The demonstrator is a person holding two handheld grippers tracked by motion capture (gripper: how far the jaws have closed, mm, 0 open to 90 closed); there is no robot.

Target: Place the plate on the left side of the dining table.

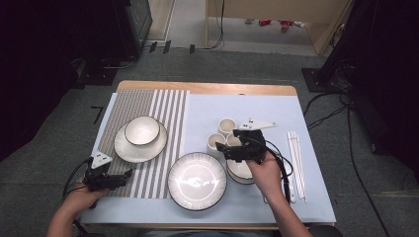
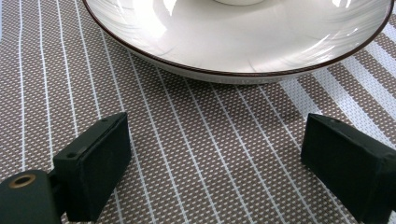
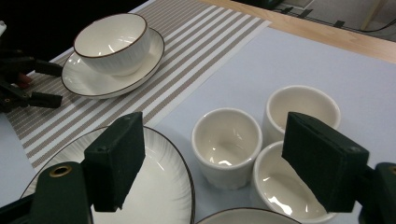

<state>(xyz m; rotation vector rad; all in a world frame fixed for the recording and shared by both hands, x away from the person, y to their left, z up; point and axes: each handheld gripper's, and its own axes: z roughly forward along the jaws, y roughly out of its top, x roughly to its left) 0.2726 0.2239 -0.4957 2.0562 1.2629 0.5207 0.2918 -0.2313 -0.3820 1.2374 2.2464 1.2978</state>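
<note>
Right gripper (image 3: 215, 158) above cups (image 3: 227, 146), fingers spread, empty

My wooden table (image 1: 207, 88) stands on grey carpet (image 1: 237, 66), a pale blue sheet (image 1: 276, 106) over its top. Black cables (image 1: 341, 106) trail across the floor at my right, dark equipment (image 1: 126, 27) looms at both sides, and light wooden furniture (image 1: 276, 12) stands beyond.

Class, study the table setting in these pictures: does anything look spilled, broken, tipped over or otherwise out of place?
Nothing stands out. The bowl sits upright on its plate on the striped mat, the three cups stand upright and look empty, and the large plate lies flat. Both the left gripper and the right gripper are open, holding nothing.
</note>
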